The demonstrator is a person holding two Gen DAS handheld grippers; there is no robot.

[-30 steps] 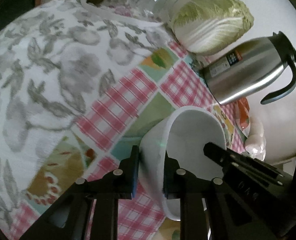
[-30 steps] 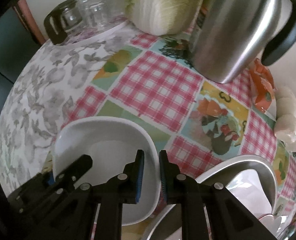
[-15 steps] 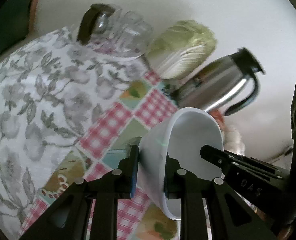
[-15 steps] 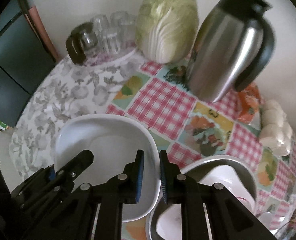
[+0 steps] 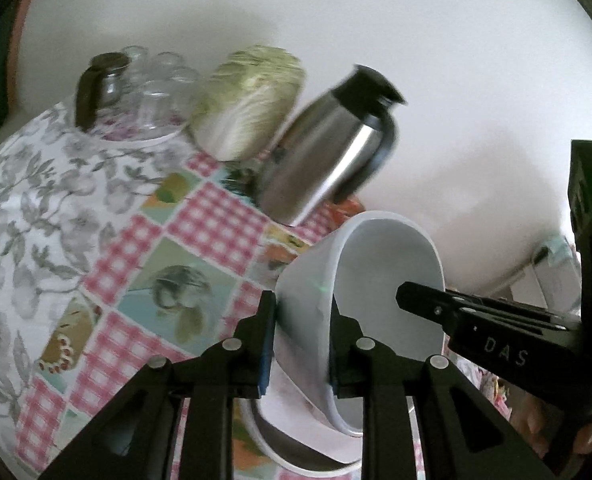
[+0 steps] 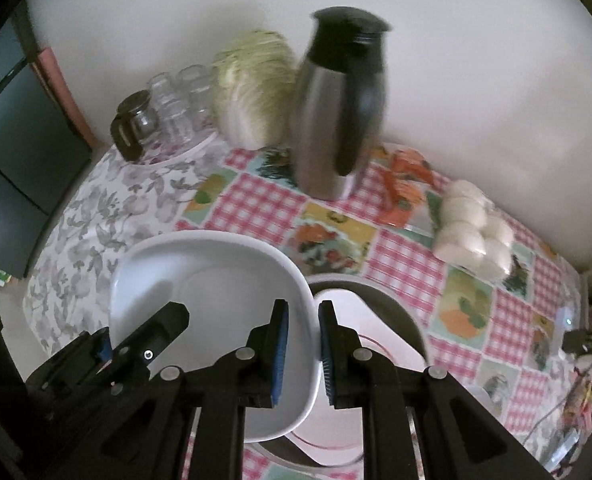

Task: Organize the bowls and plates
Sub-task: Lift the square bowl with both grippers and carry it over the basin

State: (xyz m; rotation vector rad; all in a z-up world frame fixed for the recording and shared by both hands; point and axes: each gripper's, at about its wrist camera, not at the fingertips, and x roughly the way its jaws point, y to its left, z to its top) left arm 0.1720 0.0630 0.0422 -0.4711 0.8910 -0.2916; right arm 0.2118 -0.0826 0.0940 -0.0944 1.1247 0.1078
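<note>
A white squarish bowl is held in the air above the table by both grippers. My right gripper is shut on its right rim. My left gripper is shut on its left wall; the bowl looks tilted on edge in the left wrist view. Below it a metal bowl holds a white plate with a red line. The metal bowl's rim shows under the left gripper.
A steel thermos jug, a napa cabbage, and glasses with a glass pot on a tray stand by the wall. White buns in a bag and an orange packet lie to the right.
Both grippers have lifted the white bowl higher and pulled back; the table looks farther away. The metal bowl with its plate now shows more fully beneath.
</note>
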